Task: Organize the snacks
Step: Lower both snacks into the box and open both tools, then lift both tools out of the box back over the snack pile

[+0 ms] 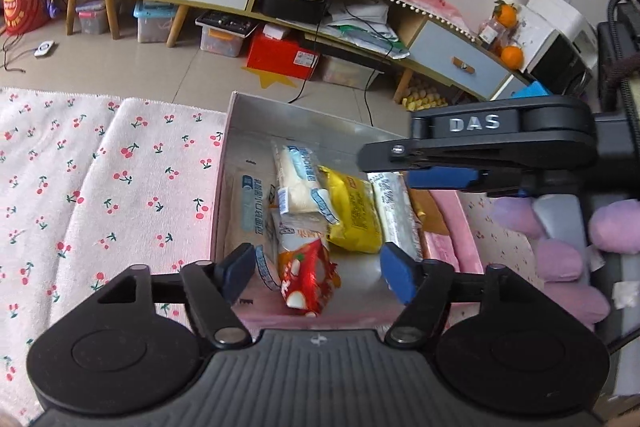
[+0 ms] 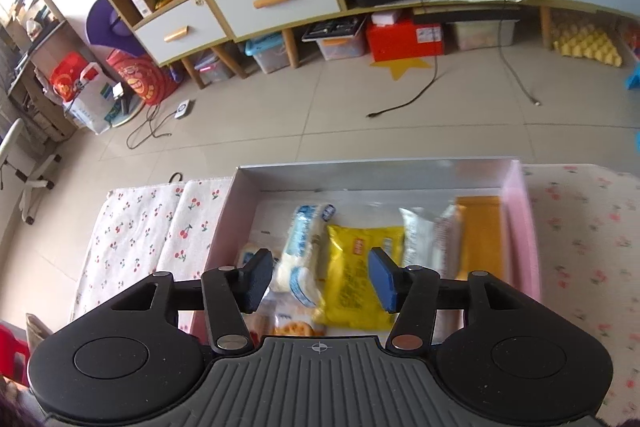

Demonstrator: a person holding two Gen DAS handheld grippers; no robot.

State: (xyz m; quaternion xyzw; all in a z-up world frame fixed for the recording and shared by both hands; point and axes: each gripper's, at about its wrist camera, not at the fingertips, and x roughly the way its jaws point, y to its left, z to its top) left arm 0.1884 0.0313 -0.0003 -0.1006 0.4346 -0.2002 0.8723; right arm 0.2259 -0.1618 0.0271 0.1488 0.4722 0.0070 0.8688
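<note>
Snacks lie in pink box [image 1: 224, 163] on cherry-print cloth [image 1: 100, 187]. We see left tool [image 1: 316, 273] with jaws parted wide above near end of box, red packet [image 1: 308, 277] lying between the pads, untouched. Right tool [image 2: 316, 281] half open over yellow packet [image 2: 356, 267] and white-blue packet [image 2: 300, 251], gripping nothing; in left view it hangs over box's right side.
</note>
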